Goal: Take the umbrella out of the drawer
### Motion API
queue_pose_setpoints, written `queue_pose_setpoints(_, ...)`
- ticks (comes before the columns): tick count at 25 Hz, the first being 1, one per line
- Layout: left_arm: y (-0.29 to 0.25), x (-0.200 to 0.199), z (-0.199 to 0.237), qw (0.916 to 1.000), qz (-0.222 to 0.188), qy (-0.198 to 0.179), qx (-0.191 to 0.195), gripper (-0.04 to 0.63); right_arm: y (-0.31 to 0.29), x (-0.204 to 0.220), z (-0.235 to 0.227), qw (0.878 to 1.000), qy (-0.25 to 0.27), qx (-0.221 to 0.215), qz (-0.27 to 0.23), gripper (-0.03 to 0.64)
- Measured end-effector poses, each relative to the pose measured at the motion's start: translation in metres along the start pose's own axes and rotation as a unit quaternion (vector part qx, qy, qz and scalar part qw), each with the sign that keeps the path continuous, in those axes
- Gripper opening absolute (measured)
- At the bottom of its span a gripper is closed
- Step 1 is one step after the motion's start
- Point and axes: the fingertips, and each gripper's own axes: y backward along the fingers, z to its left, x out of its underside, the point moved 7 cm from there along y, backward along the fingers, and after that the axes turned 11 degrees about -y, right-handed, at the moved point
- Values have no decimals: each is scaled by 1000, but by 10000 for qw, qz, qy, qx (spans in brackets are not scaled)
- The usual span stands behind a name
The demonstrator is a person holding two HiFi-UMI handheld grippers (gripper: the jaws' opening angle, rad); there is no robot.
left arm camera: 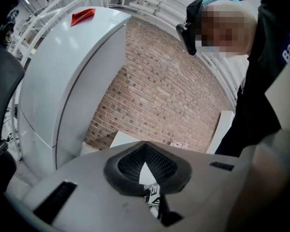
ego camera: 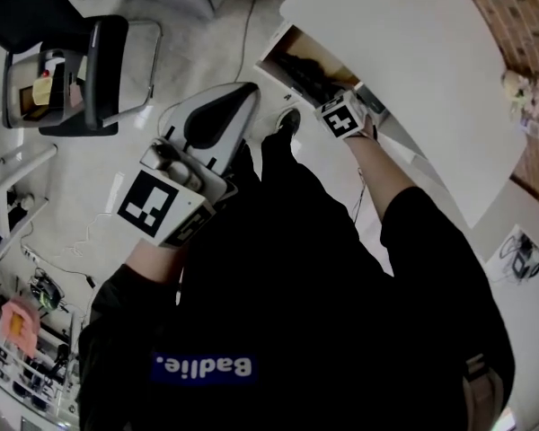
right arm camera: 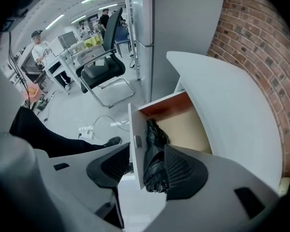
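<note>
Reach-in stage of the job: shows the drawer [right arm camera: 183, 129] already open under the white desk [right arm camera: 232, 95] and the umbrella [right arm camera: 153, 153] not yet gripped. Finds that umbrella folded, black, lying inside the drawer tight against the inner face of the drawer front [right arm camera: 134, 129]; seen from the head view as a dark bundle in the open drawer.

As for the right gripper [right arm camera: 147, 173]: hangs just above the drawer's near edge, pointing steeply down; stands wide apart at the jaws and clamps nothing. Straddles both the panel and the umbrella, with one pad outside the drawer front and the other past the umbrella on the drawer side; cannot tell whether that inner pad brushes the fabric.

Next move, as a judgement: calls for shifting sideways so that both pads drop inside the drawer, either side of the bundle alone; then closing firmly and lifting straight up and clear. Closing from the present stance would likely pinch the panel along with the umbrella.

As for the left gripper [left arm camera: 147, 166]: sits well away from the drawer, aimed roughly level at the brick wall [left arm camera: 154, 86] — drawn together at the pads, with nothing between them.
</note>
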Motion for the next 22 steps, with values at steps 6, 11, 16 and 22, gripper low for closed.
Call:
queue_pose_setpoints(6, 10, 11, -3, 9997, 25, 34, -227, -2, -38, 13, -14, 9987, 141, 18, 492, 255)
queue_pose_setpoints(11, 15, 10, -7, 9995, 131, 51, -268, -2, -62, 38, -31, 9939, 157, 124, 1084, 262)
queue_pose_setpoints(16, 21, 12, 5, 9990, 261, 54, -365, -2, -87, 49, -41, 9883, 278, 257, 1474, 273)
queue_pose_setpoints(22, 24, 33, 24, 9979, 385, 90, -520, -2, -130, 37, -38, 9847, 682, 126, 1599, 288)
